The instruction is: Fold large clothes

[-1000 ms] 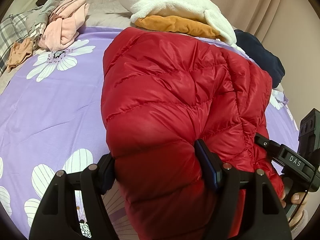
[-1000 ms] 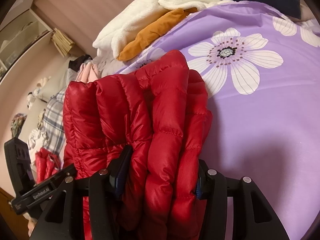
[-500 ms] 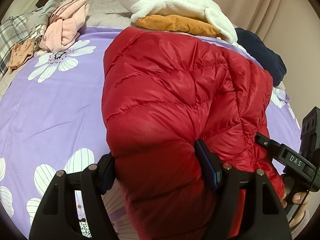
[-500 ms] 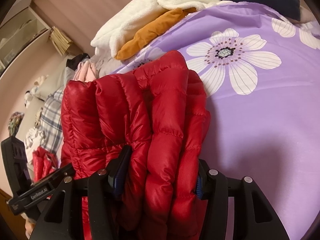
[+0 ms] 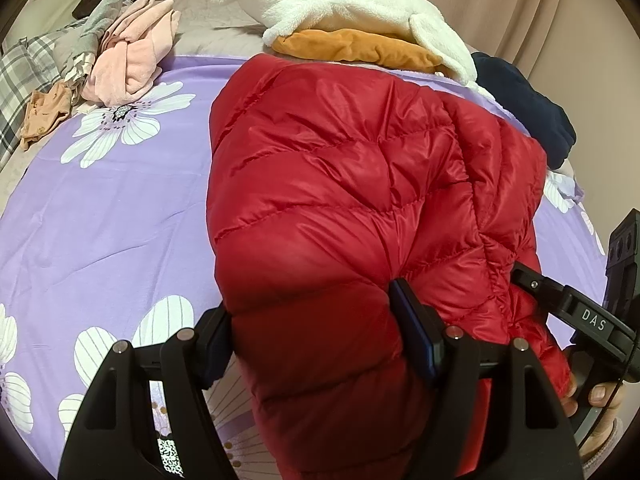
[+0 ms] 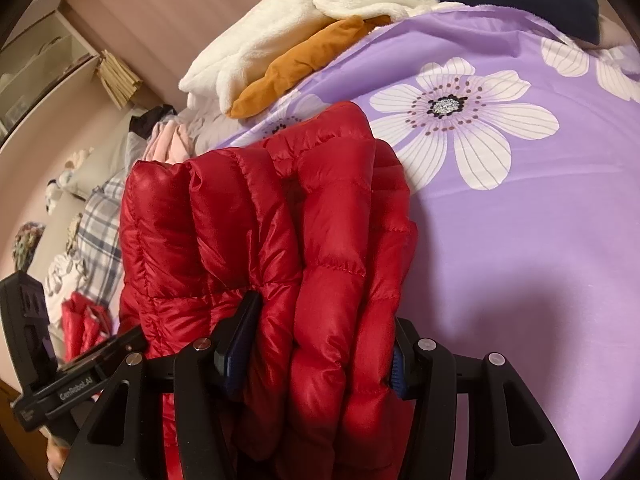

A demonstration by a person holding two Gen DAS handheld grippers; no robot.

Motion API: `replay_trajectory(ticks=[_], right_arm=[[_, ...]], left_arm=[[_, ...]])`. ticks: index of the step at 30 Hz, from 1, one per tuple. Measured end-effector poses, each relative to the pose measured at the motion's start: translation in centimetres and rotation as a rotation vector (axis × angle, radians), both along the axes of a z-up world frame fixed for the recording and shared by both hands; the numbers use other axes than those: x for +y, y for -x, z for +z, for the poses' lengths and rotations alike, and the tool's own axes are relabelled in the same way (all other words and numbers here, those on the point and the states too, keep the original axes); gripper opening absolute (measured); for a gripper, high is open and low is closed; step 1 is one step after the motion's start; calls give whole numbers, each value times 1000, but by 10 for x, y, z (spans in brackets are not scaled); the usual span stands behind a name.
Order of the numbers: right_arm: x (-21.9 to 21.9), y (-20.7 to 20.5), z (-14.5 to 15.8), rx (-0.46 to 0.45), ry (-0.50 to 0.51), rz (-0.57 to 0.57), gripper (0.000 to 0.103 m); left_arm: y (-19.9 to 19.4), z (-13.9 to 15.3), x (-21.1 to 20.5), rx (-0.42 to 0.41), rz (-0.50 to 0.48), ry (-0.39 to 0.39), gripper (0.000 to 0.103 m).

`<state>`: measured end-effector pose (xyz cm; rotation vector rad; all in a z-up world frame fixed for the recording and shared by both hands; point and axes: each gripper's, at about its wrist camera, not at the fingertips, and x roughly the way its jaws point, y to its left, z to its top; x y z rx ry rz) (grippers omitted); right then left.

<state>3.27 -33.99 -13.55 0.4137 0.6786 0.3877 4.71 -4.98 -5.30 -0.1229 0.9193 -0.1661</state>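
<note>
Two grippers clamped one jacket (image 5: 360,184).
Both jaws held thick folds at the bed's (image 5: 100,220) near edge; puffy, slippery, light.

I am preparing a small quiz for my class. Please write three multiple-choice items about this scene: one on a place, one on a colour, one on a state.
1. Where does the orange garment lie?
A. under the white fleece
B. on the pink clothes
C. inside the red jacket

2. What colour is the bedsheet?
A. green
B. purple with white flowers
C. plain grey

3. How is the red puffer jacket held?
A. by neither gripper
B. by one gripper
C. by both the left gripper and right gripper

Key: A, fleece overlaps it; B, flowers show; C, both grippers' pads squeeze red padding.
</note>
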Motion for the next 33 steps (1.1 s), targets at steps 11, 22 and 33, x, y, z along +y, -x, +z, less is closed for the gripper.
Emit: replay_trajectory(ticks=[11,22,33], right_arm=[[0,0,1,2,3,0,53],[0,0,1,3,5,-2,53],[1,0,1,4,4,-2,54]], left_arm=[[2,2,-1,-2,3,-12,73],[5,4,-2,-4,8,-34,73],[7,5,-5,-5,14,-48,73]])
